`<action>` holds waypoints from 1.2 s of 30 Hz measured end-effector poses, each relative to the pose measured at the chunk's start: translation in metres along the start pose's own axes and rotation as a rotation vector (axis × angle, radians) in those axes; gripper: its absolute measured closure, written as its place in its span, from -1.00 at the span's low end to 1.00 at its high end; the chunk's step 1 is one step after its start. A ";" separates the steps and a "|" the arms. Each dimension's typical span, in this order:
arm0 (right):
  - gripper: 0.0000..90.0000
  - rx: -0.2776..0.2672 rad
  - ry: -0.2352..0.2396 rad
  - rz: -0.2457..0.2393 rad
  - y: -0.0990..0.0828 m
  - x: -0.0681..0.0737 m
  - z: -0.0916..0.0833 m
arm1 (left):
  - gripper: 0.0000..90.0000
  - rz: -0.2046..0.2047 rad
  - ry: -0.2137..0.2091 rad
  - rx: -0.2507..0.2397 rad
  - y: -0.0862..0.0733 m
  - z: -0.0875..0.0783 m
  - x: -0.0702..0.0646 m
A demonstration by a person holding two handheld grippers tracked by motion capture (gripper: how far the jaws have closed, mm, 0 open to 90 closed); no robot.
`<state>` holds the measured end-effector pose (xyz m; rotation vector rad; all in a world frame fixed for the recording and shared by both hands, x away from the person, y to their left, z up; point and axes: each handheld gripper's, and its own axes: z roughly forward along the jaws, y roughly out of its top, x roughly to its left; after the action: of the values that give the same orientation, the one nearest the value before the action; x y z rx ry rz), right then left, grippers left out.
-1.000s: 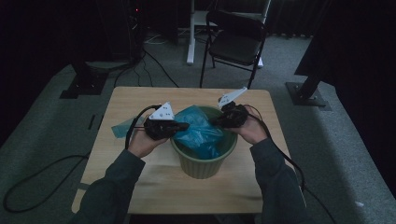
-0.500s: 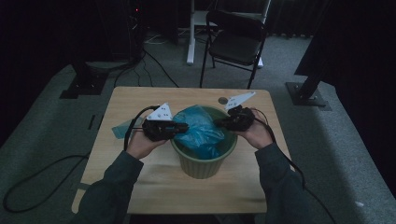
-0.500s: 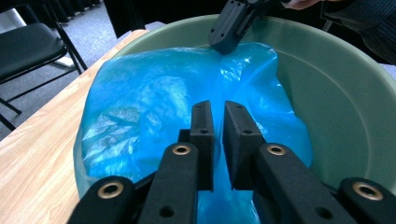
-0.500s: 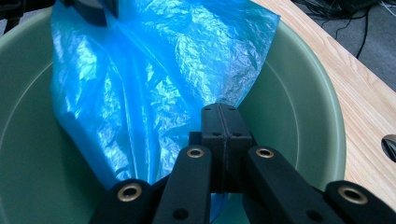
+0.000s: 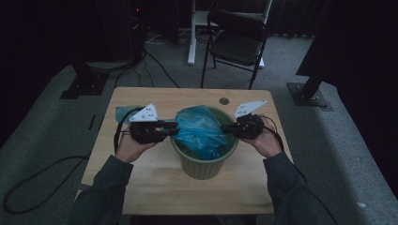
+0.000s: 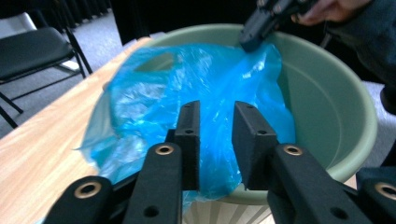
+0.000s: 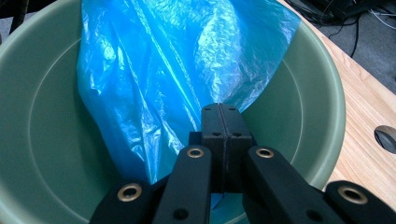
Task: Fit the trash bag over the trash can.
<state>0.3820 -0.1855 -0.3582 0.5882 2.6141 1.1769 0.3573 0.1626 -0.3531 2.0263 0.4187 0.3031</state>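
A round sage-green plastic pot (image 5: 204,159) stands near the middle of the pale wooden counter (image 5: 141,187), a little toward its front edge. A crinkled, translucent blue plastic bag (image 5: 202,131) sits in the pot's mouth, bunched up and rising above the rim, with part of it spilling over the rim on the left side.

The left gripper (image 5: 170,129) is held level at the pot's left rim, pointing toward the bag. In the left gripper view its jaws stand apart with a clear gap, having just been opening; blue film lies between and behind them, and the pads do not press on it.

The right gripper (image 5: 226,127) is held level at the pot's right rim. In the right gripper view its jaws are pressed together, pinching an edge of the blue bag, which fans out from the tips across the inside of the pot.

A round hole (image 5: 224,101) pierces the counter near its far edge, right of centre.
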 end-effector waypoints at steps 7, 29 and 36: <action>1.00 -0.006 -0.002 -0.014 0.000 0.004 -0.003 | 0.40 -0.006 0.073 -0.062 0.010 -0.017 0.003; 1.00 -0.020 -0.035 -0.006 -0.018 0.010 -0.026 | 0.48 -0.093 0.006 0.063 -0.015 -0.006 0.000; 1.00 -0.025 -0.051 0.002 -0.026 0.011 -0.035 | 0.47 -0.115 -0.016 0.064 -0.025 -0.013 -0.008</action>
<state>0.3527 -0.2196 -0.3547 0.6076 2.5532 1.1772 0.3414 0.1809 -0.3689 2.0567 0.5383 0.2050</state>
